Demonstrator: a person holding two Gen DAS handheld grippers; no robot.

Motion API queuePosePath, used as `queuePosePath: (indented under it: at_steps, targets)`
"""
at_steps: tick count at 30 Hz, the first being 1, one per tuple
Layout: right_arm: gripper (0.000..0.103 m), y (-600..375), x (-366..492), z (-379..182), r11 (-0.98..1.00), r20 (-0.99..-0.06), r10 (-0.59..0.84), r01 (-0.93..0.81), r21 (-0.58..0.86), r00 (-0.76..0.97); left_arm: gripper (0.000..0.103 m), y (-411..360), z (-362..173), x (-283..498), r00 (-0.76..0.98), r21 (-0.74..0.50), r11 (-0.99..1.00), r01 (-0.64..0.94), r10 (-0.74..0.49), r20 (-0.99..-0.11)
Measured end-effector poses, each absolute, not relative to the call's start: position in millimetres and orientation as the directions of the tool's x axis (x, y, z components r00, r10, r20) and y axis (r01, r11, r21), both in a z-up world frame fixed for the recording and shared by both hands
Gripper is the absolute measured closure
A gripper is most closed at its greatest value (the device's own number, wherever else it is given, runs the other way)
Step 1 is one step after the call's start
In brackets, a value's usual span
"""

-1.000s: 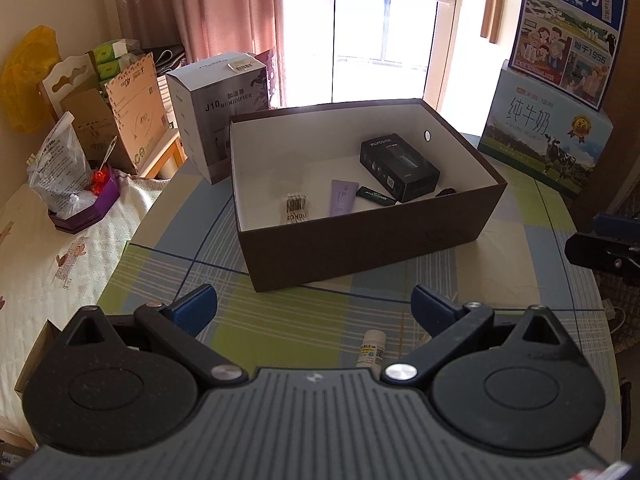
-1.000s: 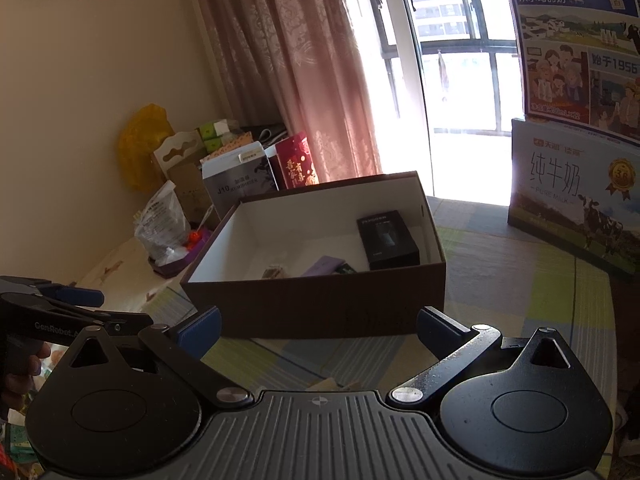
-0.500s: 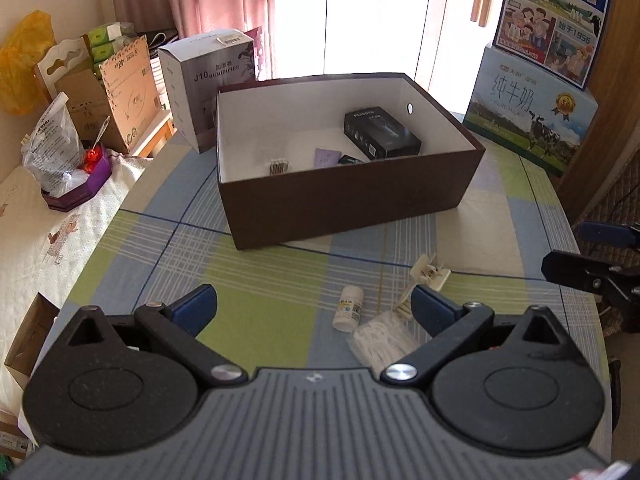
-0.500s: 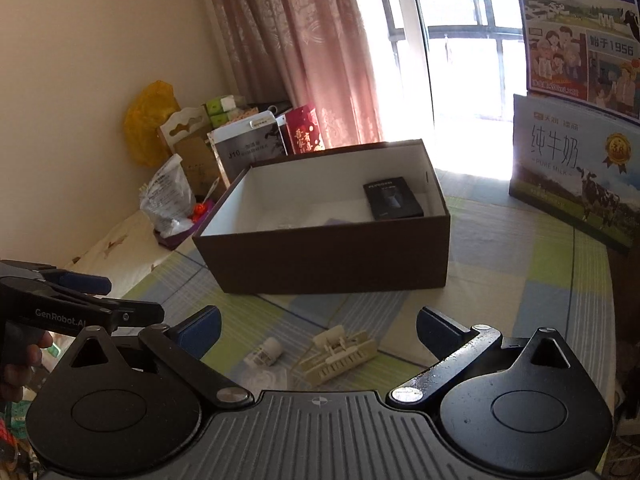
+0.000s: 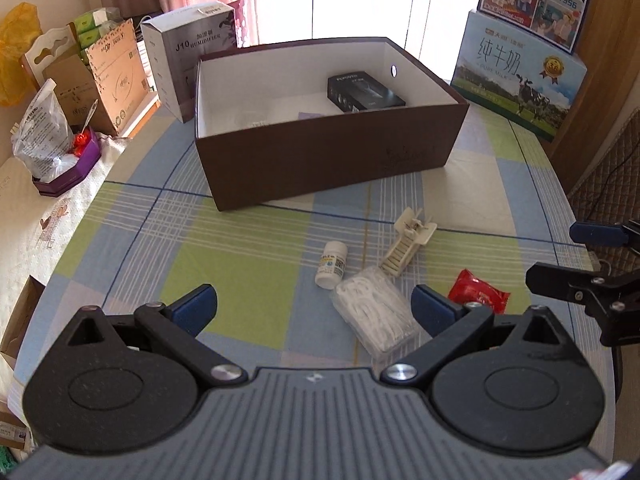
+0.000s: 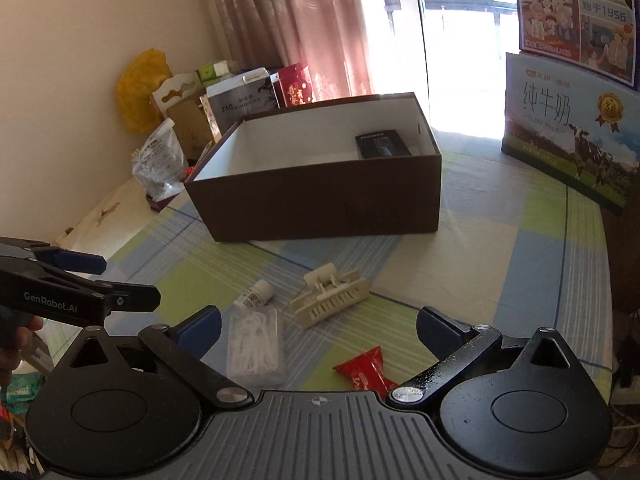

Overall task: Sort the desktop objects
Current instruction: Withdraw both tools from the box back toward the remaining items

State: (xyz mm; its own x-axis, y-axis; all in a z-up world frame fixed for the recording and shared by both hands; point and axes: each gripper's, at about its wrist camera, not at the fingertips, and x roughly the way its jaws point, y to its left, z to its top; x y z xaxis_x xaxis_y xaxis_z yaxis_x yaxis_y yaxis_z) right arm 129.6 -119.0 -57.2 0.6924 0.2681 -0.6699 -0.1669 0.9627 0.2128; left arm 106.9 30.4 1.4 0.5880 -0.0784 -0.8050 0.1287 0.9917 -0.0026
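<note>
Brown cardboard box [image 5: 328,168] already holds a black case [image 5: 364,92]; we see bottle [image 5: 331,264], floss picks [image 5: 376,316], clip [image 5: 408,240] and red packet [image 5: 478,292] left on the tablecloth. Left gripper [image 5: 314,304] and right gripper [image 6: 318,330] gape wide, empty.

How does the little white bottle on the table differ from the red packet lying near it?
The white bottle is a rigid cylinder lying on its side, with a printed label; the red packet is a flat, crinkly wrapper. The bottle lies right beside the clear box of floss picks; the packet lies apart, towards the right tool's side. Both rest on the checked tablecloth, outside the brown box, untouched by either tool.
</note>
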Motion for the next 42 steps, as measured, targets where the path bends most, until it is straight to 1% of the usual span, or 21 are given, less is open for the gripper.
queuePosePath:
  at_steps: [10, 20, 27, 42]
  targets:
    - [0.002, -118.4, 117.4, -77.8, 0.971, -0.725, 0.24, -0.15, 0.187, 0.645, 0.001, 19.6, -18.4, 100.6, 0.542, -0.001, 0.988, 0.152, -0.084, -0.836]
    - [0.002, -115.9, 114.9, -93.1, 0.975, -0.761, 0.224, -0.146, 0.17, 0.608, 0.001, 14.6, -30.1, 98.4, 0.513, -0.005, 0.985, 0.171, -0.094, -0.853]
    - [0.002, -112.7, 115.0, -107.5, 0.983, -0.787, 0.177, -0.145, 0.112, 0.591, 0.001, 12.1, -40.8, 98.1, 0.494, -0.016, 0.984, 0.18, -0.104, -0.863]
    - [0.002, -122.9, 121.4, -129.3, 0.99, -0.805, 0.144, -0.088, 0.115, 0.575, 0.001, 5.9, -62.4, 106.4, 0.446, -0.05, 0.98, 0.194, -0.133, -0.885]
